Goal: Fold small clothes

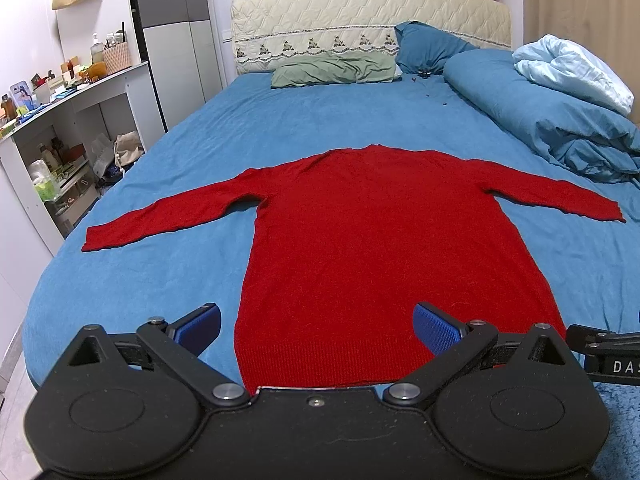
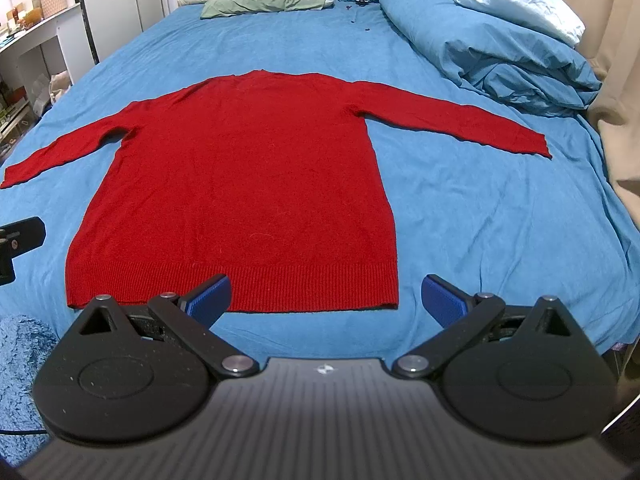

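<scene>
Red sweater [image 1: 360,240], laid flat on blue bedsheet [image 1: 160,280].
Hem is presented nearest; left gripper [image 1: 318,326] and right gripper [image 2: 326,300] are held wide open, empty.

A long-sleeved red knitted sweater [image 1: 352,240] lies flat on the blue bed sheet [image 1: 320,120], both sleeves spread outward and its ribbed hem nearest the camera. The left gripper [image 1: 316,326] stands over that hem with its blue-padded jaws spread wide, one pad [image 1: 198,326] just off the sweater's left edge, the other pad [image 1: 438,330] over the red knit. Beyond the sweater's collar lie a green pillow [image 1: 334,68] and a quilted cream headboard [image 1: 360,20], with a bunched blue duvet [image 1: 540,120] to the sweater's right.
</scene>
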Motion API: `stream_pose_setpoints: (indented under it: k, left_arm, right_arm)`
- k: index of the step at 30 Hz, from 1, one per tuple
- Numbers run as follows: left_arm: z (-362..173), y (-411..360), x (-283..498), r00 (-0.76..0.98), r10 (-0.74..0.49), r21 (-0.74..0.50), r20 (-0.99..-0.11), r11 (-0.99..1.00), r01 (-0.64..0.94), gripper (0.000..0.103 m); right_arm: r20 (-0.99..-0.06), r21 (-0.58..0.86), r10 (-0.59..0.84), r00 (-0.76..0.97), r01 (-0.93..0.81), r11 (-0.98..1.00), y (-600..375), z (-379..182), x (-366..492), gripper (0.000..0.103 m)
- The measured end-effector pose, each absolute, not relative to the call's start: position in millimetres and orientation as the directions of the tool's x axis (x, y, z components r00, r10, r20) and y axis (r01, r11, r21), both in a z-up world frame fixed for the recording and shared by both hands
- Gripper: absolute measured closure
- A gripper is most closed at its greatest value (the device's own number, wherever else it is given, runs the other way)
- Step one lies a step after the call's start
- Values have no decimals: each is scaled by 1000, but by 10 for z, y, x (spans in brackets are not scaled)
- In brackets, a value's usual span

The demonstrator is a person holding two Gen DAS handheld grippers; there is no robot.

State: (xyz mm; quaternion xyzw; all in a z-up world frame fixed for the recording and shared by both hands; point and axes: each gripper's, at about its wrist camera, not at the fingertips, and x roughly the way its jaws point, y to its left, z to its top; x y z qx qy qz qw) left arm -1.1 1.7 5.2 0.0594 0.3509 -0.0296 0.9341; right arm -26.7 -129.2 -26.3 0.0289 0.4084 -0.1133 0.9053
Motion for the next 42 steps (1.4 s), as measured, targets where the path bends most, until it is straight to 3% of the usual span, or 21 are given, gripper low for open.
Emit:
stream_pose_setpoints:
  k: [33, 42]
  left_arm:
    - [120, 16, -68, 768, -17, 88, -641, 991, 96, 0]
    - [561, -157, 210, 837, -70, 90, -543, 986, 140, 0]
  right_arm:
    - [-731, -39, -184, 657, 229, 973, -1282, -184, -323, 0]
    - [-690, 1, -211, 692, 293, 956, -1581, 158, -281, 0]
